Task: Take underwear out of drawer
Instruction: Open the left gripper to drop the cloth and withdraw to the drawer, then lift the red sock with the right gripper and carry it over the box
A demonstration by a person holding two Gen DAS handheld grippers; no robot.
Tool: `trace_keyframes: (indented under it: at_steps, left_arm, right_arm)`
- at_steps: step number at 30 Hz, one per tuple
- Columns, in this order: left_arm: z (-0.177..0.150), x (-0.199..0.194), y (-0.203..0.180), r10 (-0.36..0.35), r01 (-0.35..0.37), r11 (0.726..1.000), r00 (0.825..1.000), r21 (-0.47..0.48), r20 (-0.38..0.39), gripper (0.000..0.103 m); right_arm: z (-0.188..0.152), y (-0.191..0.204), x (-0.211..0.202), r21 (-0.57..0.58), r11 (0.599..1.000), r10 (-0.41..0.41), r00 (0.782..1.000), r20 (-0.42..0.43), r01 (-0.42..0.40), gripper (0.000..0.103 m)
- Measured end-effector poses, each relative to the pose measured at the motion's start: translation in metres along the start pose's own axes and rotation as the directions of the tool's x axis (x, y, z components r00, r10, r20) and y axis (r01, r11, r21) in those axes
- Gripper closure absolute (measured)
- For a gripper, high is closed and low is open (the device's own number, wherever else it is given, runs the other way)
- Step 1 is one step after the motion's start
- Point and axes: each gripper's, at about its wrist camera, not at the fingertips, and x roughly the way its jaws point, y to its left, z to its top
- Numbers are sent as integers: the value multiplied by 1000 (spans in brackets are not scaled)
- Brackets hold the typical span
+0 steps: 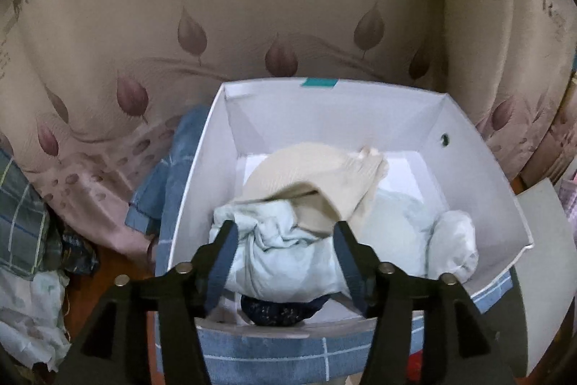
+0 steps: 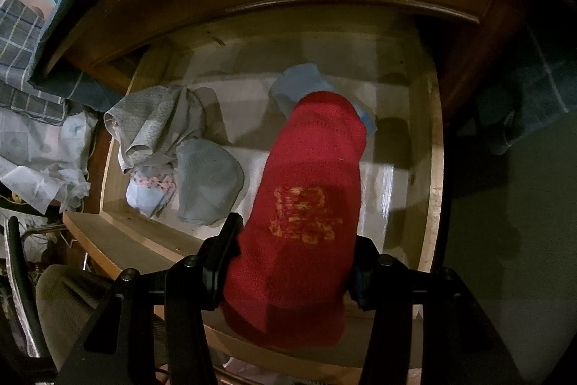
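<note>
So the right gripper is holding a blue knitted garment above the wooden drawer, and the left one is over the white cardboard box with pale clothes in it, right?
One detail is off: the knitted garment in the right gripper is red, with an orange pattern, not blue. The right wrist view shows it clamped above the wooden drawer. The left gripper is over the white cardboard box of pale clothes.

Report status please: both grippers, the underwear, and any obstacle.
Right gripper shut on red garment above wooden drawer. Left gripper open over white box, pale blue cloth between its fingers. Grey pieces remain in drawer; nothing blocking.
</note>
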Motion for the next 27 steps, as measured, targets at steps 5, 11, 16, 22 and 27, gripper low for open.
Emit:
trace_keyframes:
  at_steps: [5, 11, 16, 22, 27]
  left_arm:
    - [-1, -34, -2, -10, 10, 1000, 996, 4, 84, 43]
    - [-38, -68, -3, 14, -17, 1000, 991, 22, 135, 43]
    - [-96, -72, -2, 86, -91, 995, 990, 36, 115, 43]
    - [-168, -48, 6, 116, -116, 993, 993, -14, 18, 43]
    - [-209, -19, 17, 161, -167, 980, 985, -107, -64, 43]
  right_arm:
    - [0, 1, 1, 0, 1000, -4, 1000, 0, 4, 55]
    - [0, 0, 0, 2, 1000, -9, 1000, 8, 9, 55]
    - [0, 3, -1, -7, 1000, -9, 1000, 12, 9, 55]
    - [-2, 8, -8, -27, 999, -30, 999, 38, 31, 55]
    - [-1, 10, -8, -31, 998, -61, 998, 33, 62, 55]
